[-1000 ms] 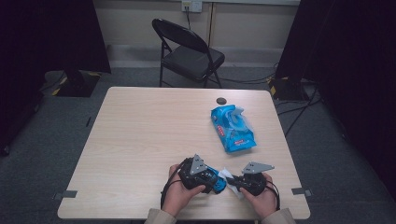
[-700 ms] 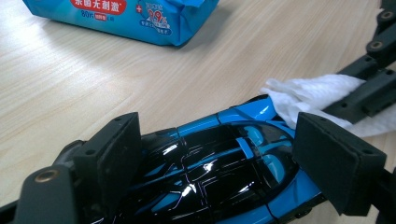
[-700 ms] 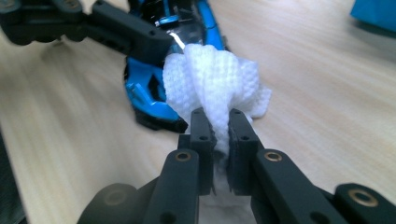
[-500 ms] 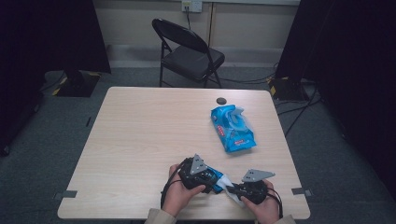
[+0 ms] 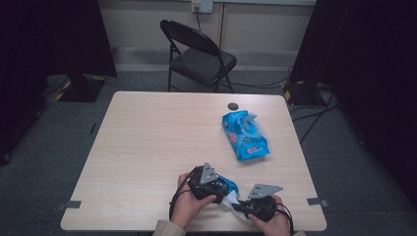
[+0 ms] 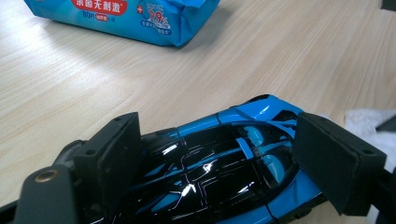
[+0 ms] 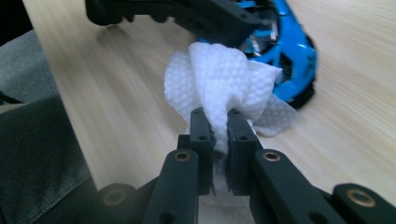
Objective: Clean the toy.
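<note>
Wipes pack (image 5: 244,134) blocks the far right; the left tabletop (image 5: 147,142) lies open.

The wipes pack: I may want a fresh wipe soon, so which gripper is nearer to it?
Left. The left gripper sits nearer the wipes pack, down-left of it; the right gripper lies further toward the table's near edge.

A light wood-grain table (image 5: 147,147) stood on grey carpet. On its far right part lay a blue wet-wipe pack (image 5: 245,134) with its flap lifted, and a small dark round object (image 5: 232,105) sat just beyond the pack, near the far edge. A black folding chair (image 5: 196,56) stood behind the table before a pale wall, dark curtains hanging at both sides.
</note>
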`<state>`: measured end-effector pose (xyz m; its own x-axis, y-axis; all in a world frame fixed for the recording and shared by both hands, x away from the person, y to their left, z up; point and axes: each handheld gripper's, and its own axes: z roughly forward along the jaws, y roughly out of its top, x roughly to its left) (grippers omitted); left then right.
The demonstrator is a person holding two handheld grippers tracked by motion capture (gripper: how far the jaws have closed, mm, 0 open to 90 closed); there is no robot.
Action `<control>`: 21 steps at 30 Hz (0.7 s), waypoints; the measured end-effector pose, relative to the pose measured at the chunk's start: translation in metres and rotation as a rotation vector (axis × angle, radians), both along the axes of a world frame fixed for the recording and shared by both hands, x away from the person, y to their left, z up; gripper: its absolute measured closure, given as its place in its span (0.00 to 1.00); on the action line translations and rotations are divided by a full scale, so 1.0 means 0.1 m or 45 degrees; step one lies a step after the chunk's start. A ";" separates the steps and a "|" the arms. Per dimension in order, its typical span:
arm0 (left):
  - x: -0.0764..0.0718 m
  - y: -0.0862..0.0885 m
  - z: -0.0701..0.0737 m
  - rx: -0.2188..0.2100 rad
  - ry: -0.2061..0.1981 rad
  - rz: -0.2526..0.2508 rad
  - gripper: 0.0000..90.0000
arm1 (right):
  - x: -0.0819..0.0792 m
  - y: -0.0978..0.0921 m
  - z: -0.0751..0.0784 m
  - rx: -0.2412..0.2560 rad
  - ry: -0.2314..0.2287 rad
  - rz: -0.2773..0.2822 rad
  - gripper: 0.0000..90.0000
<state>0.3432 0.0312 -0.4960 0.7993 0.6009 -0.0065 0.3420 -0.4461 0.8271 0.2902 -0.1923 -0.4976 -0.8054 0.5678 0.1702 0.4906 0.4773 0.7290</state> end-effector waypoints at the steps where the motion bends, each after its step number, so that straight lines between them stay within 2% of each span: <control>1: 0.00 0.00 0.00 0.002 0.000 0.001 0.17 | -0.01 0.02 0.00 0.005 0.002 0.009 0.93; 6: 0.00 0.00 0.00 0.000 -0.002 0.005 0.17 | -0.01 0.12 0.00 0.009 -0.002 0.055 0.93; 10: -0.01 -0.01 0.00 0.001 0.002 0.005 0.17 | -0.02 0.18 0.00 0.036 0.009 0.096 0.93; 13: -0.01 -0.02 0.00 0.001 0.006 0.004 0.17 | -0.05 0.19 0.06 0.067 -0.002 0.133 0.93; 17: 0.00 -0.03 0.02 0.010 0.018 0.001 0.17 | -0.03 0.10 0.18 0.096 -0.032 0.120 0.93; 21: 0.01 -0.02 0.02 0.020 0.019 -0.014 0.18 | 0.04 -0.06 0.23 0.115 -0.054 0.058 0.93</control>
